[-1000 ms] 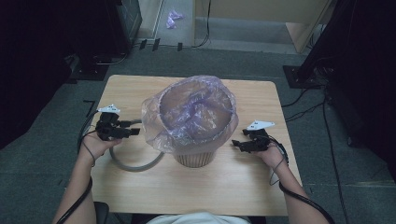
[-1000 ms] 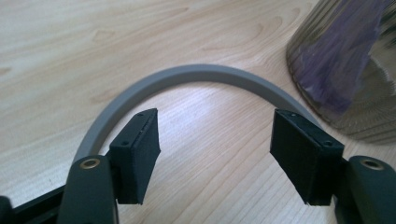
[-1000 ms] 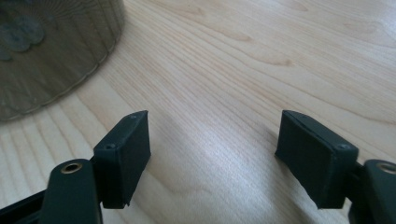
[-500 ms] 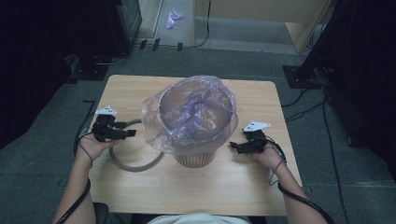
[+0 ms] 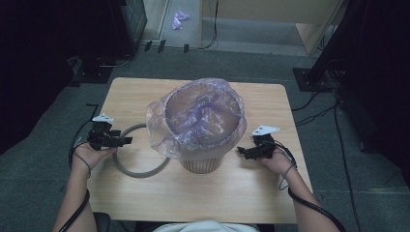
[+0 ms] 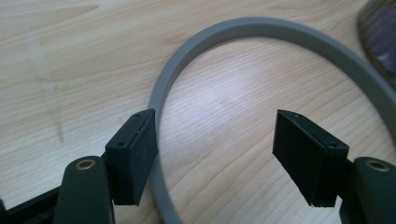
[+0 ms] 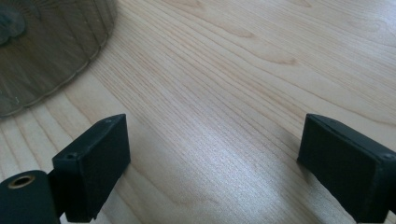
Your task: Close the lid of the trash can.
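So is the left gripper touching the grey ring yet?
Cannot tell. In the left gripper view the left gripper has open jaws astride the grey ring; one pad sits right at the band's edge, with no clear gap or press visible.

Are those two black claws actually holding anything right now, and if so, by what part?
Nothing is held. The left gripper stands open over the grey ring; the right gripper, whose jaws have just been opening, has bare table between them.
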Available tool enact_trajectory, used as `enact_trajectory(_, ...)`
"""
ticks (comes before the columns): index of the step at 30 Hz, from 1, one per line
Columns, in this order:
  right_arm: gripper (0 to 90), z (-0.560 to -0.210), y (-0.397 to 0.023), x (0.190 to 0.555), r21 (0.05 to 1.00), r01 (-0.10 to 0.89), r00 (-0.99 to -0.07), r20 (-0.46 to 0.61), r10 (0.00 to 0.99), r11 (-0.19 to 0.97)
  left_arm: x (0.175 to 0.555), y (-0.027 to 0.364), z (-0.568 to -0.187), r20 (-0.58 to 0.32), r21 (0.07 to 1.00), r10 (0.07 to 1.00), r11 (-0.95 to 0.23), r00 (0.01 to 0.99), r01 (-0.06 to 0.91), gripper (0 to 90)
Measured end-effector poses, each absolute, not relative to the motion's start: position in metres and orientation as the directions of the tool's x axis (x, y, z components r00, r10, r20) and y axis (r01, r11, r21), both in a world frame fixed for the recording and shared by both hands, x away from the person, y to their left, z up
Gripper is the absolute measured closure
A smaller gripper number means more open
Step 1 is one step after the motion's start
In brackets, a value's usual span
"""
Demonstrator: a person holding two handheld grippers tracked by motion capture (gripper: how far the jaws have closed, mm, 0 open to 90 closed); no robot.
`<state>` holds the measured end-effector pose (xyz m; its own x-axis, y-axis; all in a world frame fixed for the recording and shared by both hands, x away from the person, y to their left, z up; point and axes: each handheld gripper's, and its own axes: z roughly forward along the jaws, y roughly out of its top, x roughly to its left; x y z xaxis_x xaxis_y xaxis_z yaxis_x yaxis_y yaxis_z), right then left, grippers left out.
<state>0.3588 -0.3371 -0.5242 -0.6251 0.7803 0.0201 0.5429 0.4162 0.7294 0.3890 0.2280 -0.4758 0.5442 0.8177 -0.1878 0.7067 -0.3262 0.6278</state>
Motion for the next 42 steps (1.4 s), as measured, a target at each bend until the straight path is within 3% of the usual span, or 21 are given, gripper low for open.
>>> enact_trajectory(36,3.1,-0.525,-0.333,0.359,0.719,0.558,-0.611,0.019,0.792,0.413,0.397,0.225,-0.485,-0.082,0.455,0.909,-0.33,0.408,0.827,36.7)
enact_trajectory(42,3.0,-0.525,-0.333,0.359,0.719,0.559,-0.61,0.018,0.792,0.414,0.399,0.215,-0.484,-0.001,0.415,0.907,-0.383,0.421,0.825,40.2)
